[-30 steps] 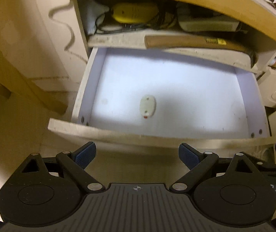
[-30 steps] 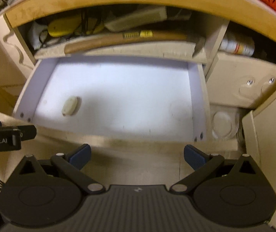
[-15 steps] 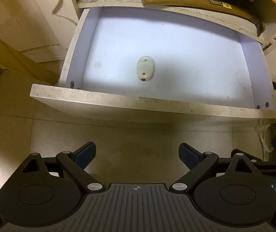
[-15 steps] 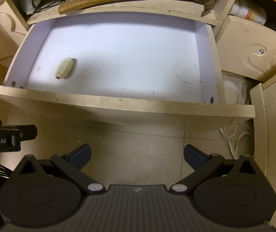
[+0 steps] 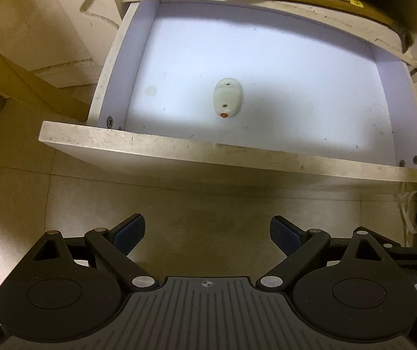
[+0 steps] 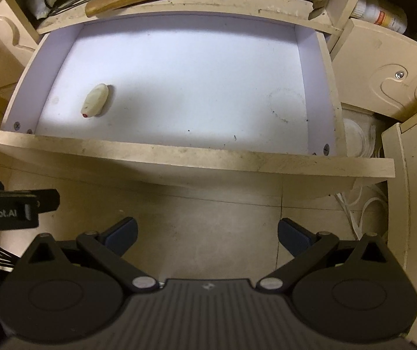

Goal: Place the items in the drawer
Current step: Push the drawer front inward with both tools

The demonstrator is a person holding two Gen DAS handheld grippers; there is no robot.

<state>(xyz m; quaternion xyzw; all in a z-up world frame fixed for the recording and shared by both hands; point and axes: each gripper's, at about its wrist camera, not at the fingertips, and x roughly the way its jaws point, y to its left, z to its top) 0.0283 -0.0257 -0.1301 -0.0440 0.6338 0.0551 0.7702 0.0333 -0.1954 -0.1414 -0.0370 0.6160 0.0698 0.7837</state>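
Both my grippers hang over the floor tiles in front of the pulled-out drawer (image 5: pixel 185 148). My left gripper (image 5: pixel 207 234) has its fingers spread wide, holding nothing, and so does my right gripper (image 6: pixel 207 233). A small white oval gadget (image 5: pixel 228 101) with a red dot lies on the drawer's bottom, left of centre.
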